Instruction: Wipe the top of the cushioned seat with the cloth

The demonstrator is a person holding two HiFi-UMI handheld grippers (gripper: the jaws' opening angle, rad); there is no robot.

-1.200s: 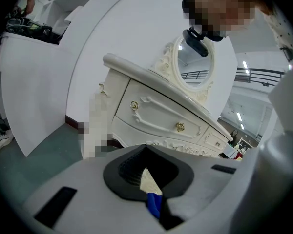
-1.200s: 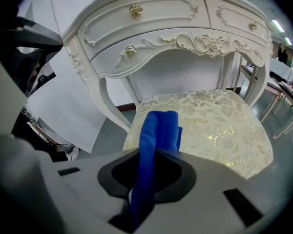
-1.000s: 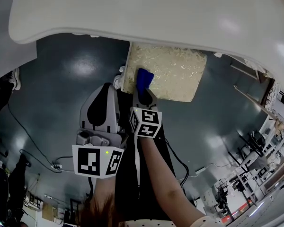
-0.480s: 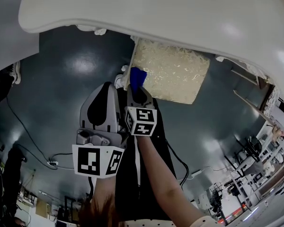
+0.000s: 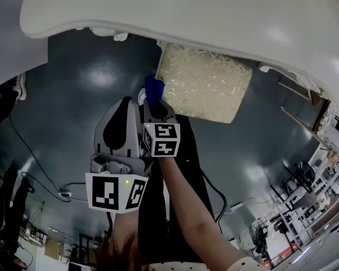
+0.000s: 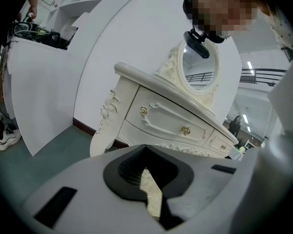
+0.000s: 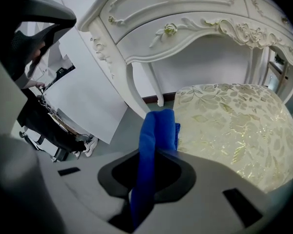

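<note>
- At the left edge of the cushioned seat [image 5: 206, 89]: blue cloth [image 7: 155, 135], just beside the cushion's rim, partly over the dark floor [image 5: 79, 78].
- Clamped on a fold of that cloth: right gripper [image 5: 153, 101].
- To its left, back from the seat: left gripper [image 6: 149, 191], jaws together, holding nothing.
- Over the seat's far edge: white dressing table [image 5: 214, 16].

You stand on a dark, shiny floor [image 5: 73, 95]. The seat [image 5: 206, 83] and the white table [image 5: 186, 10] stand on it.
</note>
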